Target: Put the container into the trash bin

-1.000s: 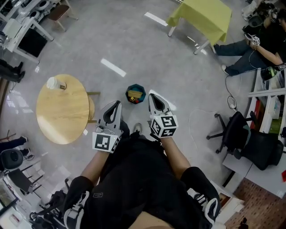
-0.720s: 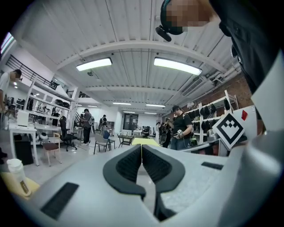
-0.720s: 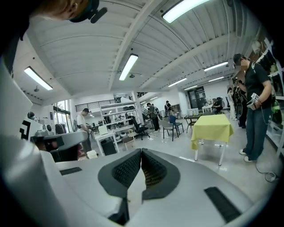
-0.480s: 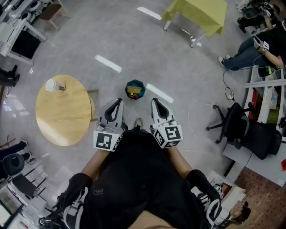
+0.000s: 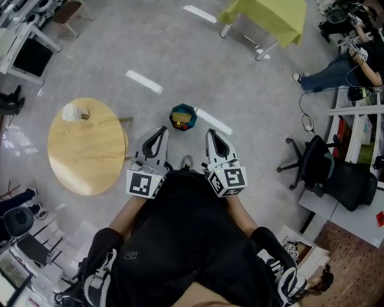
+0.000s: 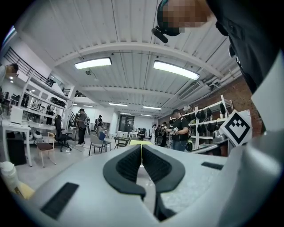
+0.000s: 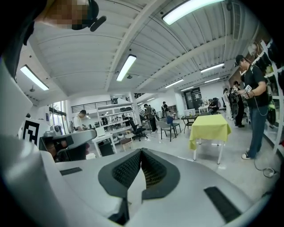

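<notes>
A small teal trash bin [image 5: 183, 116] stands on the grey floor, with yellow and red bits inside it. A white cup-like container [image 5: 70, 112] sits at the far left edge of the round wooden table [image 5: 90, 150]. My left gripper [image 5: 161, 130] is held in front of my body, just below and left of the bin, jaws shut with nothing between them [image 6: 141, 153]. My right gripper [image 5: 211, 132] hangs level with it, below and right of the bin, also shut and empty [image 7: 141, 156]. Both point out across the room.
A table under a yellow-green cloth [image 5: 273, 17] stands at the top right. A black office chair [image 5: 315, 174] and cables lie to the right. People [image 5: 342, 66] sit at the right edge. White tape strips [image 5: 144, 81] mark the floor. Desks line the left side.
Both grippers have shifted slightly up the picture towards the bin, and the view has drifted a little. Both stay shut and empty.
</notes>
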Action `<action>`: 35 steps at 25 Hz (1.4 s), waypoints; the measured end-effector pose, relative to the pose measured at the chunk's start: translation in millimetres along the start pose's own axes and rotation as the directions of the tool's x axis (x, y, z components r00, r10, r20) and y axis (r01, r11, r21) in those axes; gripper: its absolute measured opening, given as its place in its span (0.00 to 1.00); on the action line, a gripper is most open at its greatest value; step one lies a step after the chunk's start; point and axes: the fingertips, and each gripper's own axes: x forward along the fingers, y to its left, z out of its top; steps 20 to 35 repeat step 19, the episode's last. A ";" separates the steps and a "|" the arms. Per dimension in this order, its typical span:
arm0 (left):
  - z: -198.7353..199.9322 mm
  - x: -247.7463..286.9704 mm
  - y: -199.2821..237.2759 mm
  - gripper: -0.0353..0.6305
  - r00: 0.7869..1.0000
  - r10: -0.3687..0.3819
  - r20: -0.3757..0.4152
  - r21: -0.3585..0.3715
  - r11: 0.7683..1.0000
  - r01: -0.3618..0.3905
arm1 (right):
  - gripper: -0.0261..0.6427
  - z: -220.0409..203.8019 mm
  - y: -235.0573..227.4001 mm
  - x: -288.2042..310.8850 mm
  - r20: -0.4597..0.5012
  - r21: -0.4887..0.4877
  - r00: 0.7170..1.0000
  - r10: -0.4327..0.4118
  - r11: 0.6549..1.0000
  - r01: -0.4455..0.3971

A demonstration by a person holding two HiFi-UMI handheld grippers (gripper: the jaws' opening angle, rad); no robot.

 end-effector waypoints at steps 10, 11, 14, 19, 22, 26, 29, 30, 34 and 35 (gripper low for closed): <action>-1.4 -7.3 12.6 0.07 1.000 0.018 -0.025 -0.016 1.000 -0.019 | 0.08 0.8 14.7 7.5 0.020 0.009 1.000 0.002 1.000 -0.003; -2.0 -8.3 12.0 0.07 1.000 0.011 -0.016 -0.014 1.000 -0.011 | 0.08 0.0 16.0 7.5 0.021 0.011 1.000 0.003 1.000 -0.003; -4.6 -10.9 10.5 0.07 1.000 0.000 -0.002 -0.018 1.000 0.000 | 0.08 -2.8 17.4 6.1 0.016 0.013 1.000 -0.002 1.000 0.002; -4.1 -10.3 12.6 0.07 1.000 -0.004 -0.012 -0.024 1.000 0.004 | 0.08 -2.3 19.0 7.2 0.014 0.017 1.000 -0.008 1.000 0.008; -4.1 -10.3 12.6 0.07 1.000 -0.004 -0.012 -0.024 1.000 0.004 | 0.08 -2.3 19.0 7.2 0.014 0.017 1.000 -0.008 1.000 0.008; -4.1 -10.3 12.6 0.07 1.000 -0.004 -0.012 -0.024 1.000 0.004 | 0.08 -2.3 19.0 7.2 0.014 0.017 1.000 -0.008 1.000 0.008; -4.1 -10.3 12.6 0.07 1.000 -0.004 -0.012 -0.024 1.000 0.004 | 0.08 -2.3 19.0 7.2 0.014 0.017 1.000 -0.008 1.000 0.008; -4.1 -10.3 12.6 0.07 1.000 -0.004 -0.012 -0.024 1.000 0.004 | 0.08 -2.3 19.0 7.2 0.014 0.017 1.000 -0.008 1.000 0.008; -4.1 -10.3 12.6 0.07 1.000 -0.004 -0.012 -0.024 1.000 0.004 | 0.08 -2.3 19.0 7.2 0.014 0.017 1.000 -0.008 1.000 0.008; -4.1 -10.3 12.6 0.07 1.000 -0.004 -0.012 -0.024 1.000 0.004 | 0.08 -2.3 19.0 7.2 0.014 0.017 1.000 -0.008 1.000 0.008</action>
